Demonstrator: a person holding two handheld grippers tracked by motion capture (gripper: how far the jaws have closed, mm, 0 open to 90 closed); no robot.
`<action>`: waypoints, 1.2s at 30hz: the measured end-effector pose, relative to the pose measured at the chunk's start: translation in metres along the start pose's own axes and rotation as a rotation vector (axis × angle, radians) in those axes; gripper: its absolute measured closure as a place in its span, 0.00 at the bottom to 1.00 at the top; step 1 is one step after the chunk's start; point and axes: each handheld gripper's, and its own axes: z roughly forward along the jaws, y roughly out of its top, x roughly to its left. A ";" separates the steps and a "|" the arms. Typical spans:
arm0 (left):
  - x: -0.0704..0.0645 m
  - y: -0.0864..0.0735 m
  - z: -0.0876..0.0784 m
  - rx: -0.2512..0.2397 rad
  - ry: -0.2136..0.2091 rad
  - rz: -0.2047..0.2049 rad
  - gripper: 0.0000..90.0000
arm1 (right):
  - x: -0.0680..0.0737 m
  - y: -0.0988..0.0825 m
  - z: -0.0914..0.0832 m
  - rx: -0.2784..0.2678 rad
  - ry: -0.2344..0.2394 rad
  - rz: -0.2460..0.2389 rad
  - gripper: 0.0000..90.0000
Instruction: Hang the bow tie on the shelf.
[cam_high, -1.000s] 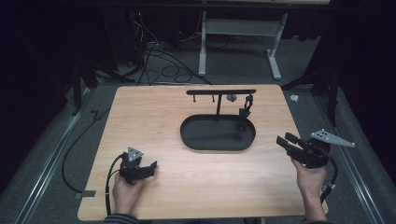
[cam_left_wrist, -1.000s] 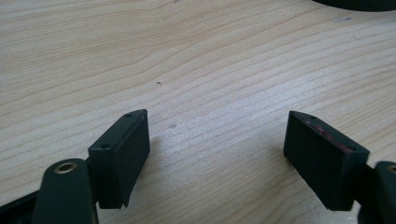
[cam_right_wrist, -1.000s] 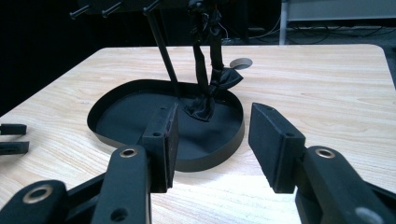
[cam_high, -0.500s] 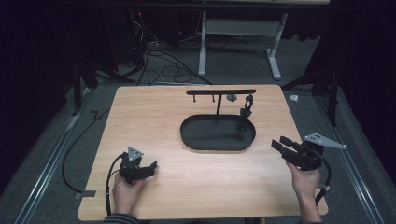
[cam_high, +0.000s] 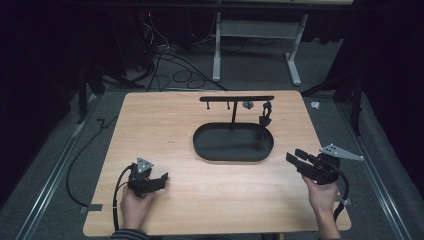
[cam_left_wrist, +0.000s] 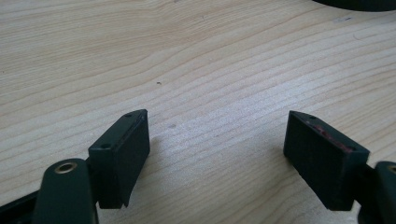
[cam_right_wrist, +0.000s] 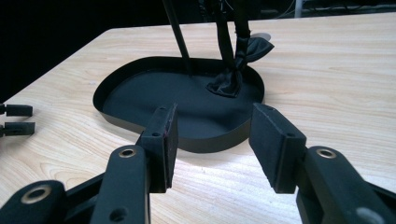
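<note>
Black oval tray (cam_high: 233, 148) sat a little right of center on the wooden table (cam_high: 165, 125). A thin post rose from the tray's far part and carried a black crossbar (cam_high: 237, 98) overhead. A black ribbon (cam_high: 265, 116) hung from the bar's right end; in the right gripper view its tail (cam_right_wrist: 227, 86) pooled on the tray floor at the far right, a bow knot partway up. A small grey piece (cam_high: 247, 104) hung on the bar just left of the ribbon; too small to identify.

Right gripper (cam_high: 295, 157) was near the table's right edge, just beside the tray's right end, not touching it. Jaws spread, nothing between them. In its own view (cam_right_wrist: 212, 140) they pointed at the tray's near rim with bare wood between; post and ribbon stood behind the tray floor. Nothing blocked the line to the rim.

Left gripper (cam_high: 161, 179) was at the front left of the table, well apart from the tray. Jaws wide apart, empty, over bare wood in its own view (cam_left_wrist: 215, 149), tray edge just visible at the top right corner. Its jaw tips (cam_right_wrist: 16, 119) also showed at the left edge of the right gripper view.

Off the table: cables (cam_high: 170, 70) on the grey floor behind, a white desk frame (cam_high: 257, 47) beyond that, a small white scrap (cam_high: 315, 105) on the floor past the right far corner.
</note>
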 end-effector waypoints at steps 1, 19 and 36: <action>0.000 0.000 0.000 0.000 0.000 0.000 0.26 | 0.000 -0.001 0.002 0.003 -0.001 0.001 0.60; 0.000 0.000 0.000 0.000 0.001 0.000 0.26 | 0.005 -0.013 0.020 0.039 0.017 0.006 0.59; 0.000 0.000 0.000 0.000 0.001 0.000 0.26 | 0.007 -0.024 0.039 0.090 0.001 -0.007 0.59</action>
